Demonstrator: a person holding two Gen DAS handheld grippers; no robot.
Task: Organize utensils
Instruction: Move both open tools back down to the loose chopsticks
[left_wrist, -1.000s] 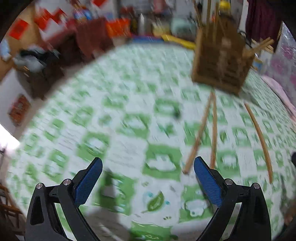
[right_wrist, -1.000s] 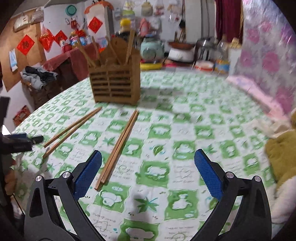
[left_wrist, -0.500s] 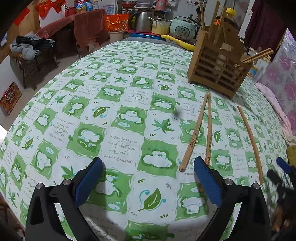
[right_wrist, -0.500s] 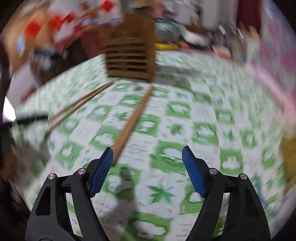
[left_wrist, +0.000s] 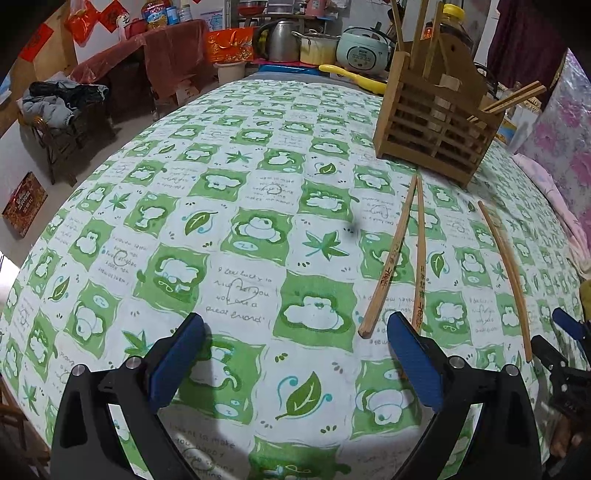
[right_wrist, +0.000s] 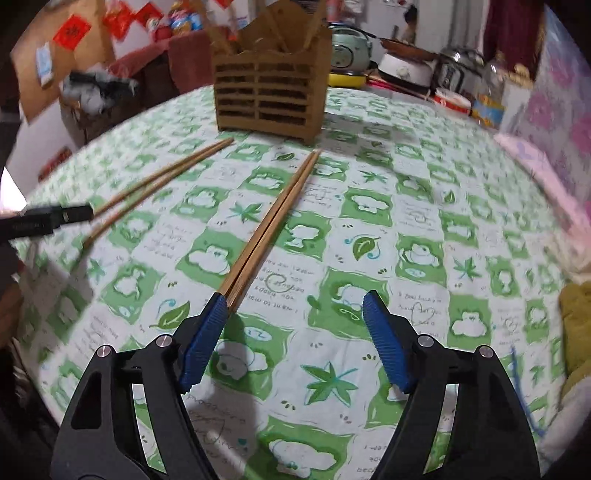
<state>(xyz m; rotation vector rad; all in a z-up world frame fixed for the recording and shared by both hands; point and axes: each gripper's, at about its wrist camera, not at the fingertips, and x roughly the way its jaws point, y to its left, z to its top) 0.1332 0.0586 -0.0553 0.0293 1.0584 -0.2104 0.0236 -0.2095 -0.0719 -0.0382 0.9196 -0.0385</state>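
The right hand-held gripper (right_wrist: 291, 314), jaws apart and empty, has the near ends of the paired chopsticks (right_wrist: 273, 221) at its left pad, their long axis running away toward the far wooden holder (right_wrist: 271, 96).

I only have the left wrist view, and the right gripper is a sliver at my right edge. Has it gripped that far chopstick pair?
Observer: No. The right gripper is open. Its jaws have just been closing partway, and the chopstick pair ends just inside its left finger, unpressed.
Operator: Is that really two sticks? Here they look like one.
Observer: Two, lying tight side by side along their whole length.
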